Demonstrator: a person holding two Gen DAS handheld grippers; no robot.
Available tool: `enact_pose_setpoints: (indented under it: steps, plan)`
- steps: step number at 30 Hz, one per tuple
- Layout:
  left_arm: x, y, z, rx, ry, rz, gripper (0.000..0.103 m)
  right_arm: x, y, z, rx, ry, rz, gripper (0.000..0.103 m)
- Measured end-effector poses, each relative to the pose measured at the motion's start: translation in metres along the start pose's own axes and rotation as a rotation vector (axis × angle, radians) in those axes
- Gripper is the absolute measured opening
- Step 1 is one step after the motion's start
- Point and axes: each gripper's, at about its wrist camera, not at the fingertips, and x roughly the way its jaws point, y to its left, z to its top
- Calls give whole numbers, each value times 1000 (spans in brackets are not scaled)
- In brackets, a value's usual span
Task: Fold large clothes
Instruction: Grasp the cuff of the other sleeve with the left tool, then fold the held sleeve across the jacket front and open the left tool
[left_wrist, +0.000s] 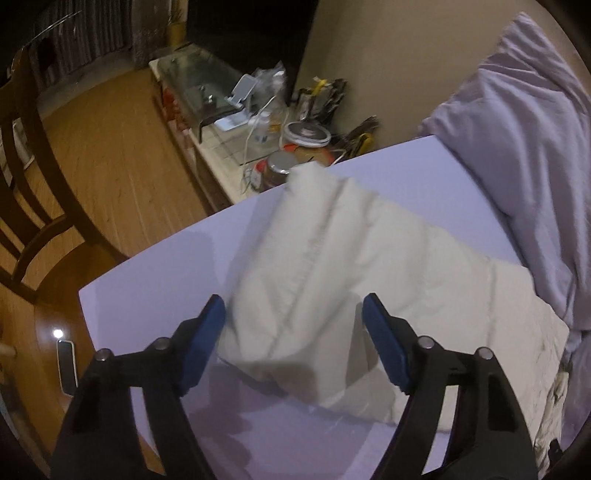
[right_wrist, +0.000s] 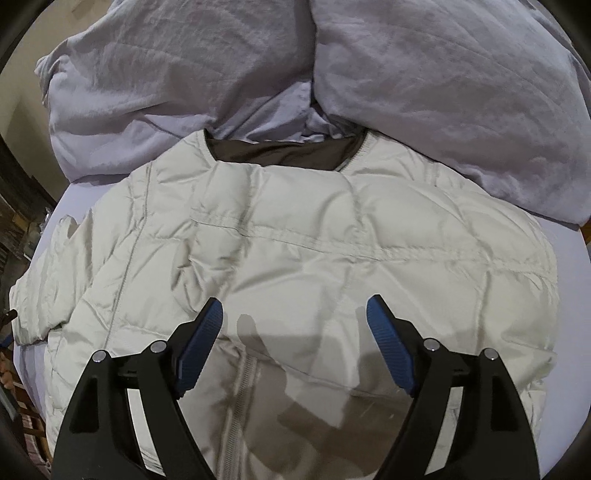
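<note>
A cream quilted puffer jacket (right_wrist: 314, 251) lies flat on a lavender bed sheet (right_wrist: 569, 295), collar with dark lining (right_wrist: 280, 151) at the far side, zipper (right_wrist: 240, 387) running toward me. Its left sleeve (right_wrist: 48, 280) stretches out to the left. My right gripper (right_wrist: 294, 314) is open and empty, hovering above the jacket's lower front. In the left wrist view the sleeve (left_wrist: 332, 258) lies across the sheet (left_wrist: 155, 273). My left gripper (left_wrist: 293, 314) is open and empty, just above the sleeve's near part.
Two lavender pillows (right_wrist: 443, 92) lie past the collar. Left of the bed stands a cluttered side table (left_wrist: 236, 122) with jars and cables. A wooden chair (left_wrist: 33, 177) and a phone (left_wrist: 66, 365) on wood lie at the left, beyond the bed edge.
</note>
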Motion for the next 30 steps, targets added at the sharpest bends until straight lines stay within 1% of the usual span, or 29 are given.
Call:
enact_pose_setpoints:
  steps: [3,7,8,9,10,11,12,13,14,15,17,19,22,26,30]
  plan:
    - [6,2,-1,12,16,2,71,-1,-7,-3,8,4,-3,82]
    - [8,1,-5,13,2,9,65,-3,-12,-6,18,5,-3,82]
    - [7,1,-6,10,-1,6,61,-3,-13,-7,20,4,-2,82]
    - [6,0,-7,9,-3,1,52,-5,-14,-8,22,3,1,82]
    - [6,-1,-7,7,-1,-23,46,-6,-14,-8,23,1,2,82]
    - [6,-3,-8,2,5,-45,35,-7,-15,-9,24,0,3,82]
    - [6,-4,-8,-5,8,-55,27,-8,-16,-10,25,-1,3,82]
    - [5,-6,-8,-9,9,-61,23,-9,-17,-11,27,-3,4,82]
    - [3,-8,-8,-9,6,-65,18,-11,-19,-11,29,-5,4,82]
    - [0,-11,-8,-7,5,-71,15,-13,-20,-12,32,-8,3,82]
    - [-8,-17,-7,-3,-2,-98,14,-17,-24,-14,39,-14,0,82]
    - [-20,-27,-3,11,-28,-134,13,-22,-28,-16,48,-21,-3,82]
    - [-45,-48,4,35,-71,-219,13,-27,-36,-21,68,-28,-9,82]
    - [-85,-92,9,89,-123,-360,13,-35,-48,-29,91,-34,-16,82]
    - [-117,-142,8,158,-131,-494,13,-46,-61,-40,118,-48,-29,82]
